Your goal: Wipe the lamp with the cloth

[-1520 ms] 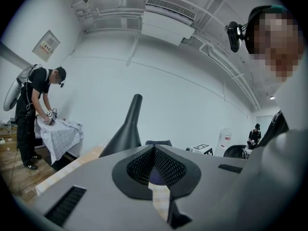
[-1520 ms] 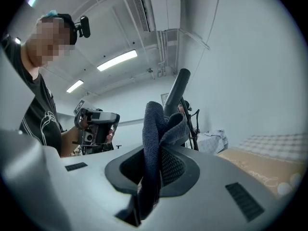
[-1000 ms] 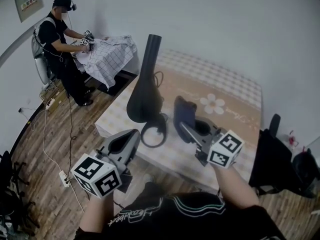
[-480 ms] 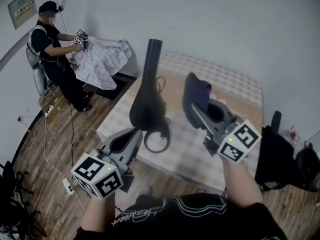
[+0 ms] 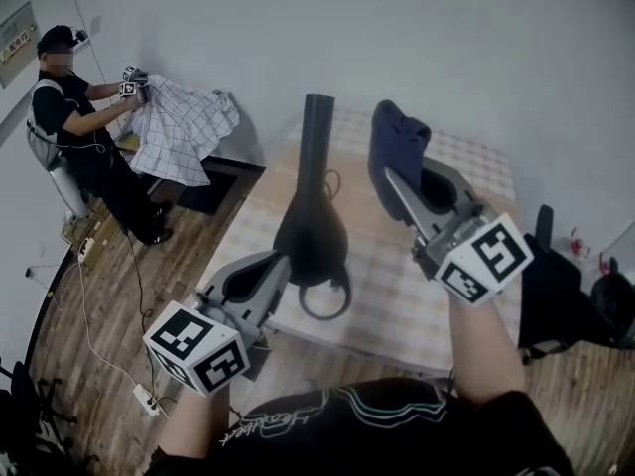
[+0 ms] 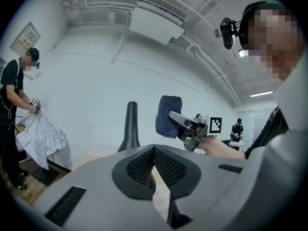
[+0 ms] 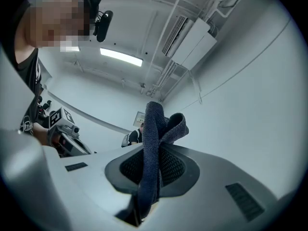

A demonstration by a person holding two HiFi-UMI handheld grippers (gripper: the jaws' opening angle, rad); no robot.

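Note:
A black lamp (image 5: 312,228) with a tall neck and a ring base stands on the bed near its front edge. My right gripper (image 5: 402,181) is raised to the right of the lamp's neck, level with its top and apart from it. It is shut on a dark blue cloth (image 5: 397,145), which folds over the jaws (image 7: 154,134). My left gripper (image 5: 282,266) is low at the front left, its tip close to the lamp's body. Its pads (image 6: 144,163) meet with nothing between them. The lamp's neck (image 6: 131,125) shows beyond them.
The bed has a beige checked cover (image 5: 427,300) with a flower print. At the far left another person (image 5: 74,137) holds a white checked sheet (image 5: 179,127). A black bag (image 5: 556,291) sits right of the bed. A power strip (image 5: 149,401) lies on the wooden floor.
My right gripper has lifted the cloth from low beside the lamp up to the height of the neck's top. The left gripper has stayed by the lamp's base.

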